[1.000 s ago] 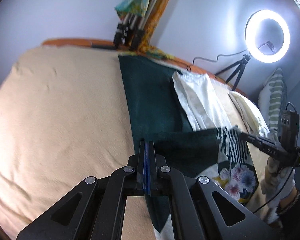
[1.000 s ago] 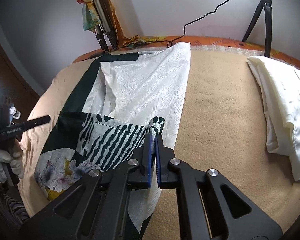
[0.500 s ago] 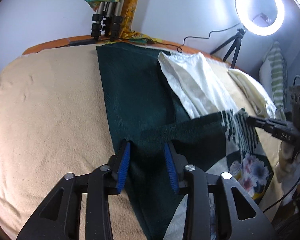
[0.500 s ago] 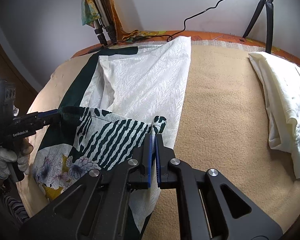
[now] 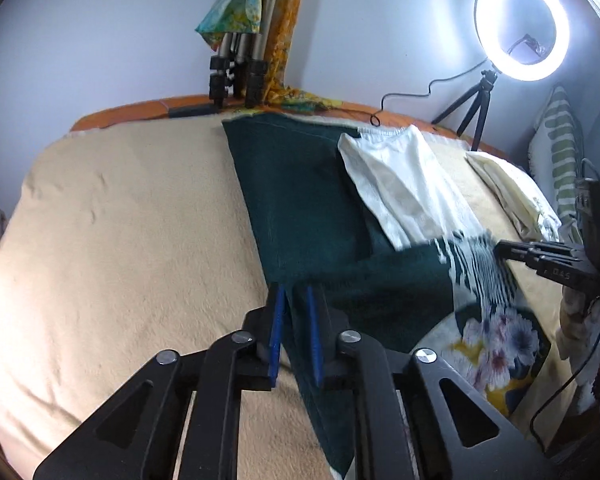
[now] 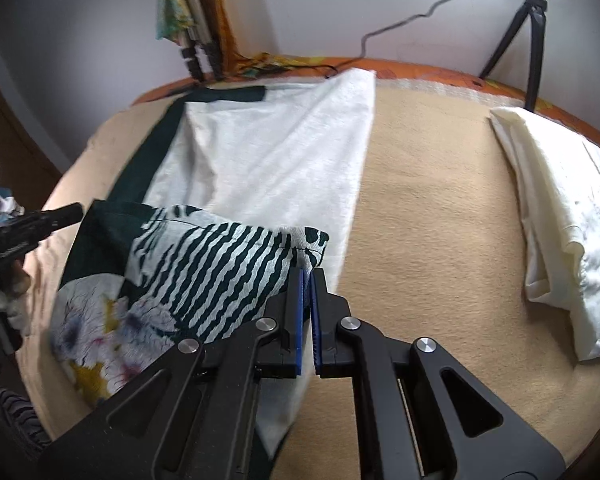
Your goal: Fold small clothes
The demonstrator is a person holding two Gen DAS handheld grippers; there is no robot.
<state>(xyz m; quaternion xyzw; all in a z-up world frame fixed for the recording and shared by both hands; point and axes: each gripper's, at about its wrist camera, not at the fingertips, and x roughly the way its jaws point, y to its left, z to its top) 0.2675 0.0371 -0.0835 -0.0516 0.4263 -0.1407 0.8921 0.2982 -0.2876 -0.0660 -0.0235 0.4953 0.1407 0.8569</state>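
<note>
Your left gripper (image 5: pixel 296 320) sits low toward the near left side of the bed, its jaws parted by a narrow gap with a fold of cloth running between the blue pads. Your right gripper (image 6: pixel 307 304) reaches over the near middle of the bed, jaws pressed almost together, pinching a cloth edge. Your gloved right hand (image 5: pixel 580 312) grips its handle.

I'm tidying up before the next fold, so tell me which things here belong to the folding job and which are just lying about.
Part of the job:
patterned green garment
left gripper
right gripper
beige blanket

Just lying about:
ring light
cream folded cloth
tripod legs
striped pillow
</note>
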